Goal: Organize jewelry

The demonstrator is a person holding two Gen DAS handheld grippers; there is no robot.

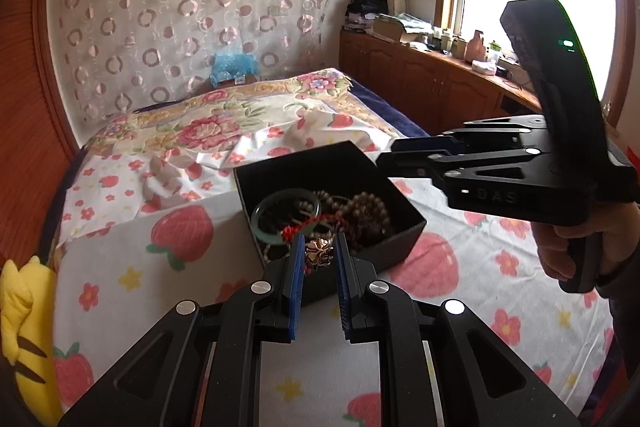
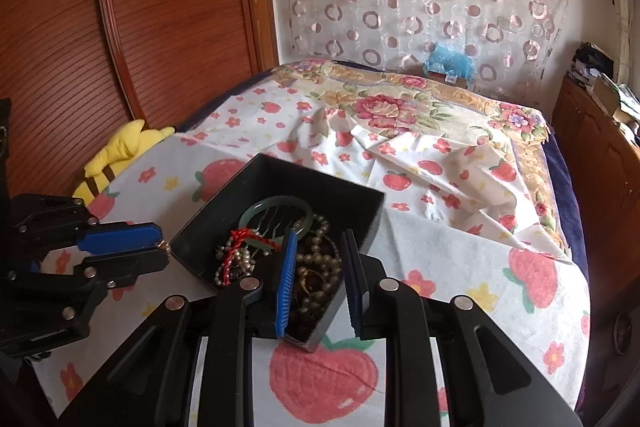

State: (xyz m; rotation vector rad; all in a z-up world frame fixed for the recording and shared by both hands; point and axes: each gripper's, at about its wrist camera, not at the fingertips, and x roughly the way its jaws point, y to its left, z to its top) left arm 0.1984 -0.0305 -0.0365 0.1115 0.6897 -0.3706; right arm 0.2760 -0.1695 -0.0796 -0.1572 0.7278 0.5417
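The left gripper (image 1: 319,253) is clamped on a gold flower charm (image 1: 319,251) at the black box's (image 1: 400,239) near edge; the right gripper (image 2: 318,259) straddles the box wall, fingers apart.

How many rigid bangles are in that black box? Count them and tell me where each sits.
1. The green bangle lies inside the black box, toward its far side. Others could be hidden under the bead strands.

- The bed (image 2: 460,239) carries a strawberry-print sheet (image 1: 168,287).
- A black box (image 2: 276,187) of jewelry sits on the sheet.
- A yellow plush toy (image 2: 120,155) lies at its edge.
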